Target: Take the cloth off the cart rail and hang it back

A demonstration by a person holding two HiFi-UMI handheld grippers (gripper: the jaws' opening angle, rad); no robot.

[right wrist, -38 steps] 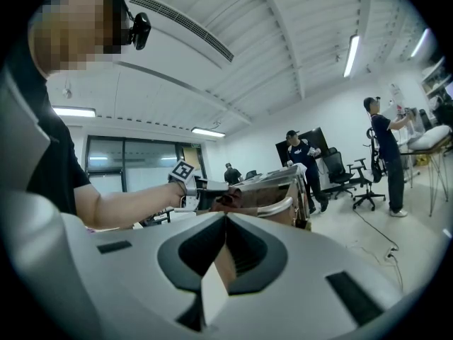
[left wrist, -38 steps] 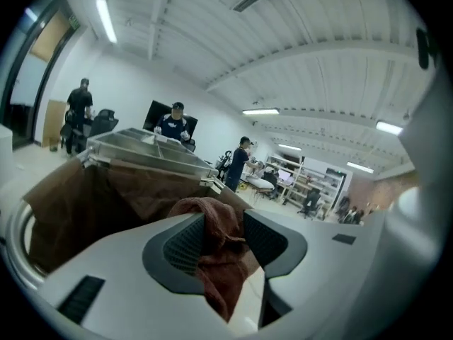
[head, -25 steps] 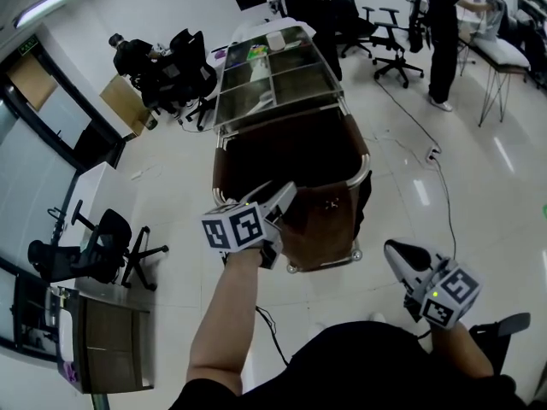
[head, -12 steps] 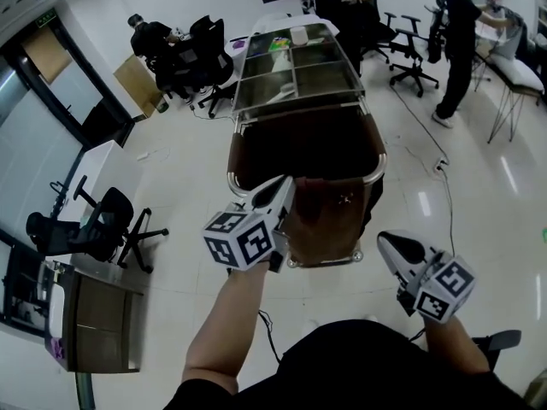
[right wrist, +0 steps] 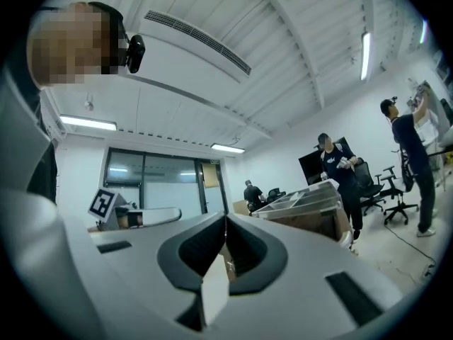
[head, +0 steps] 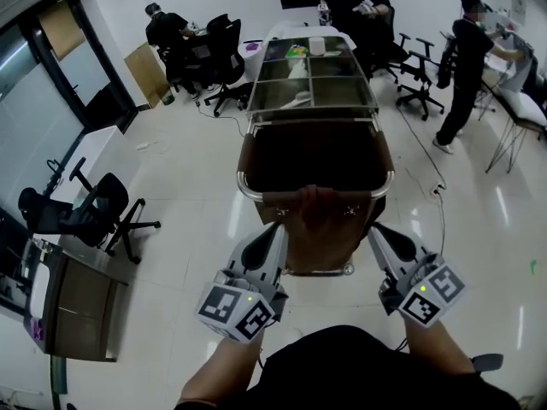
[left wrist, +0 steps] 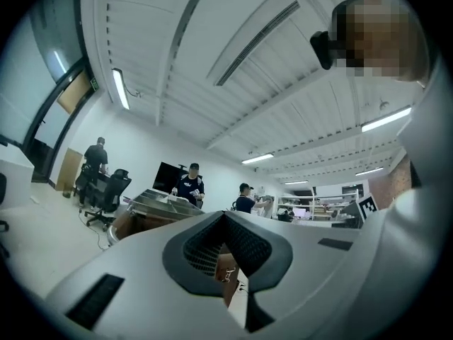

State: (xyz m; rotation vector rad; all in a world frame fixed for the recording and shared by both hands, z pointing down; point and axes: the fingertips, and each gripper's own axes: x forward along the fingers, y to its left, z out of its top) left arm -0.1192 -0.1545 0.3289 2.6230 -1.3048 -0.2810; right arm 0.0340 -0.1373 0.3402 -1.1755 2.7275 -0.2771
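A brown cloth (head: 318,222) hangs over the near chrome rail (head: 246,190) of a service cart, down its front end. My left gripper (head: 278,227) points at the cloth's lower left edge; its jaws are shut with nothing between them. My right gripper (head: 374,228) points at the cloth's lower right side, also shut and empty. In the left gripper view the jaws (left wrist: 225,214) meet at the tips, and a strip of the brown cloth (left wrist: 226,273) shows in the gap behind them. The right gripper view shows its jaws (right wrist: 226,218) touching too.
The cart's top holds compartment trays (head: 312,79) with small items. Office chairs (head: 90,216) stand at the left, a cabinet (head: 73,301) at the lower left. A cable (head: 427,165) runs over the floor at the right. People stand and sit at the back (head: 466,67).
My left gripper has drawn back from the cart's near left corner toward me. The right gripper has risen and moved left; both now sit side by side below the cloth.
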